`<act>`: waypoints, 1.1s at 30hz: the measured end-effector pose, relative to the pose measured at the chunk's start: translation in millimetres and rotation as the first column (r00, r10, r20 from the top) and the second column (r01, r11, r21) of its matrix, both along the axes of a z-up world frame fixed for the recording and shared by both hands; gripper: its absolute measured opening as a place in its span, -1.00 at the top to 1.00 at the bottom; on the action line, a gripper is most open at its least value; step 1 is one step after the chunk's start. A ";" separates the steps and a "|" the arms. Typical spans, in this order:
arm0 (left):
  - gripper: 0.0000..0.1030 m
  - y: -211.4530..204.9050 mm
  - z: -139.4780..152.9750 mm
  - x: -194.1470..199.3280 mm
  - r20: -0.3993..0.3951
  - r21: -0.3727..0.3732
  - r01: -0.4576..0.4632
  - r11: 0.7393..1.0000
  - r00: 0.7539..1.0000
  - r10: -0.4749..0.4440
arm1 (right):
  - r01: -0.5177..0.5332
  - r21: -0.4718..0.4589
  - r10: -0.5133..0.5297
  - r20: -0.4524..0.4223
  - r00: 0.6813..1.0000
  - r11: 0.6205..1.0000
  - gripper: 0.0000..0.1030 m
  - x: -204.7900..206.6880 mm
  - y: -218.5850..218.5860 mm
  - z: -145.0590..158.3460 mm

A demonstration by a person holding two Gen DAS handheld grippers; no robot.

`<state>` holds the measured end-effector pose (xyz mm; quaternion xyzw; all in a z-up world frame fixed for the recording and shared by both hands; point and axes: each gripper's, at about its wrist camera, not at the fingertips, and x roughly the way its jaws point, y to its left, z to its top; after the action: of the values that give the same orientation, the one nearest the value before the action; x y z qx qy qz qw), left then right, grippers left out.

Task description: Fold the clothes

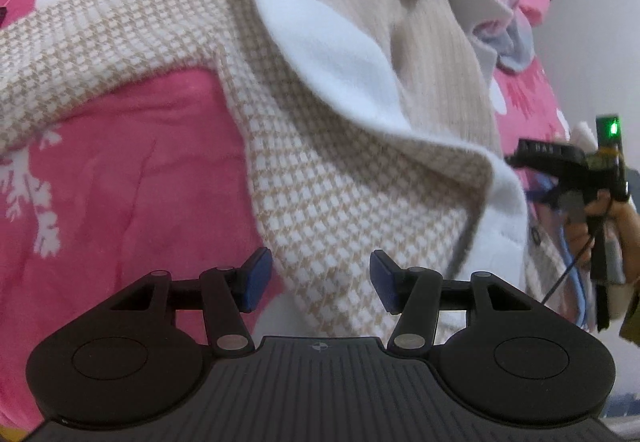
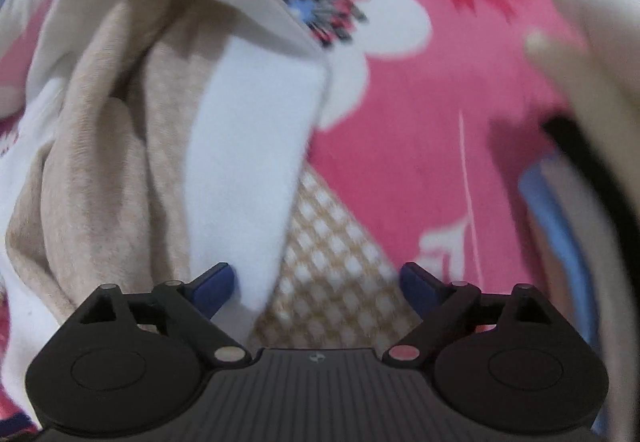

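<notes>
Nearest us in the left wrist view, our left tool [image 1: 320, 284] has its blue pads [image 1: 256, 280] parted partway, with nothing pinched; the houndstooth jacket [image 1: 320, 178] lies below the gap, and we cannot tell whether the pads touch it. The jacket, beige-and-white check outside with a white fleecy lining [image 1: 340, 54], is spread on the pink floral bedspread [image 1: 132, 170]. One sleeve [image 1: 92, 38] of the jacket runs away to the left edge of the view, across the bedspread. Past the tool the jacket's front is turned back, so the lining and a ribbed beige inner panel [image 1: 436, 54] show. To the right of the jacket, a hand [image 1: 600, 218] holds the right tool's handle, a green light [image 1: 613, 129] lit on it. Beyond the jacket's collar end lies another garment in pink and grey [image 1: 504, 2].

In the right wrist view, which is blurred, our right tool [image 2: 316, 288] has its jaws spread wide and grips nothing. The jacket's white lining edge [image 2: 248, 162] and checked cloth [image 2: 332, 262] lie below the gap, the lining just beside the left pad. Right of the jacket the bedspread [image 2: 460, 122] shows a white flower with a dark centre [image 2: 320, 8] near the jacket's folded edge.
</notes>
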<state>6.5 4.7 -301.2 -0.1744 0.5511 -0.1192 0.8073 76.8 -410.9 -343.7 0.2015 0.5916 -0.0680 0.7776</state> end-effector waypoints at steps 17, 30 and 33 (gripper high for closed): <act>-0.05 54.2 30.1 16.1 0.074 -0.167 -0.111 0.980 0.990 0.124 | -0.214 0.218 0.155 0.258 0.954 0.952 0.76 -23.4 86.5 102.1; -0.05 37.9 29.7 69.8 0.132 -0.234 -0.021 0.972 0.990 0.053 | -0.731 -0.312 0.794 0.189 0.578 0.607 0.05 -80.4 292.3 87.7; -0.05 16.2 25.9 75.9 0.143 -0.225 0.046 0.973 0.990 -0.013 | -0.705 -0.250 0.747 0.244 0.618 0.664 0.00 -93.2 261.7 120.7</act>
<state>82.3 20.8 -275.3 -0.2485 0.4781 -0.2055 0.8170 -16.4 -149.2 -223.0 -0.0979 0.4795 0.2485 0.8359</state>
